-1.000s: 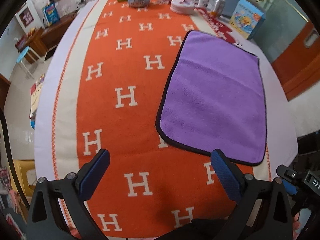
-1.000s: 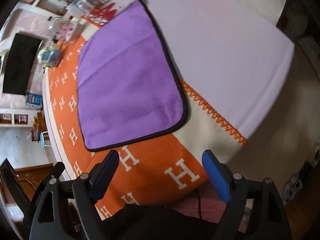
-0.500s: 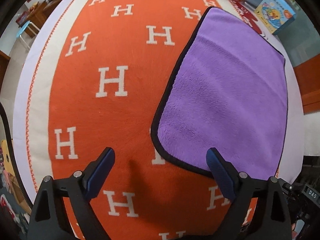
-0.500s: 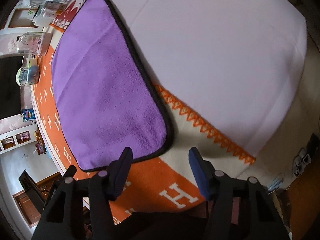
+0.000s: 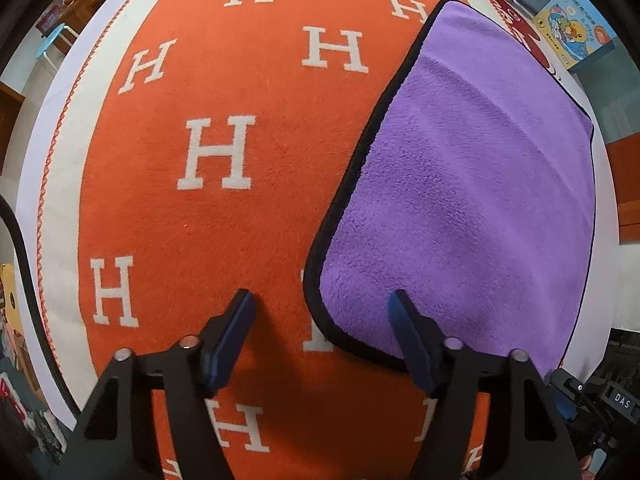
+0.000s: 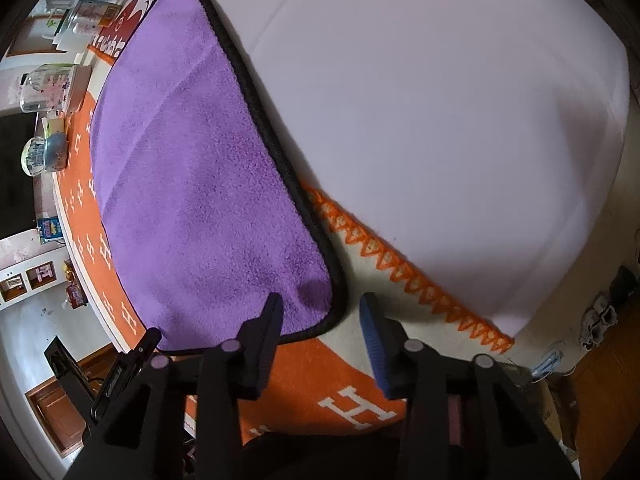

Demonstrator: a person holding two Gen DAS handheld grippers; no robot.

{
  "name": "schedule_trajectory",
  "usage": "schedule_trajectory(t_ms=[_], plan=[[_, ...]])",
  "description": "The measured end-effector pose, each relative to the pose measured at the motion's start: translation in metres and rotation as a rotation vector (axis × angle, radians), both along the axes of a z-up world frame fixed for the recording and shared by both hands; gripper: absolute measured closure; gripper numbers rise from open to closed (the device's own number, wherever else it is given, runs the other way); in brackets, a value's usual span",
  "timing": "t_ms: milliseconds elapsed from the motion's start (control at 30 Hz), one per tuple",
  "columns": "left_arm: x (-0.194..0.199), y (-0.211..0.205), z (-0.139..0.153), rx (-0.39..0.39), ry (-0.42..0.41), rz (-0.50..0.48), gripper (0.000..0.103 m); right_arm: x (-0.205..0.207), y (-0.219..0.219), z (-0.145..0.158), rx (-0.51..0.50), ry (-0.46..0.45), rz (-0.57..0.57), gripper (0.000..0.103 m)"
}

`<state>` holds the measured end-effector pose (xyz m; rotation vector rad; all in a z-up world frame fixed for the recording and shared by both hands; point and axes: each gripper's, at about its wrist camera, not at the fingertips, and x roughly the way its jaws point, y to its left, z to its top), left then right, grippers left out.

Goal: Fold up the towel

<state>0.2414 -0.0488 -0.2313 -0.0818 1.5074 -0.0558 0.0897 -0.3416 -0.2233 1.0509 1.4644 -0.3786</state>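
A purple towel (image 5: 472, 200) with a black hem lies flat on an orange blanket with white H letters (image 5: 216, 152). My left gripper (image 5: 322, 300) is open and straddles the towel's near left corner, one finger on the blanket, the other over the towel. In the right wrist view the towel (image 6: 200, 184) fills the left half. My right gripper (image 6: 320, 304) is open, narrower than before, and straddles the towel's near right corner just above the cloth. Neither gripper holds anything.
A pale lilac sheet (image 6: 440, 100) covers the table right of the blanket's zigzag border (image 6: 400, 268). Jars and a snow globe (image 6: 40, 156) stand at the far end, with a picture book (image 5: 572, 32). The table edge drops to the floor at right.
Both grippers have moved forward and down onto the towel's two near corners. Both sets of jaws have narrowed. The towel has not moved.
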Motion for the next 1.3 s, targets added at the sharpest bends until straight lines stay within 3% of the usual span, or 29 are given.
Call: schedule_trajectory(t_ms=[167,233,367,433,533,733,967,1300], plan=[[0.014,-0.002,-0.005,0.007,-0.014,-0.006,0.042,-0.001,0.001,0.0,-0.005,0.007,0.0,0.07],[0.016,-0.002,-0.005,0.015,-0.018,-0.01,0.05,0.0,0.001,-0.001,-0.001,0.008,-0.001,0.081],[0.015,-0.007,0.001,0.012,-0.021,-0.023,0.058,-0.002,0.0,-0.002,-0.001,0.013,-0.009,0.084],[0.015,-0.008,0.002,0.009,-0.022,-0.026,0.064,-0.003,0.0,-0.002,-0.002,0.016,-0.012,0.09],[0.015,-0.01,0.002,-0.002,-0.022,-0.028,0.076,-0.006,-0.002,-0.003,0.004,0.015,-0.022,0.092],[0.016,-0.005,-0.001,-0.022,-0.013,-0.012,0.089,-0.008,-0.005,-0.001,0.007,0.002,-0.033,0.094],[0.012,0.003,0.004,-0.042,-0.006,-0.022,0.093,-0.01,-0.003,0.005,-0.002,-0.022,-0.026,0.095],[0.014,0.022,0.036,-0.094,-0.034,-0.038,0.094,-0.011,-0.005,0.029,-0.002,-0.091,-0.041,0.095]])
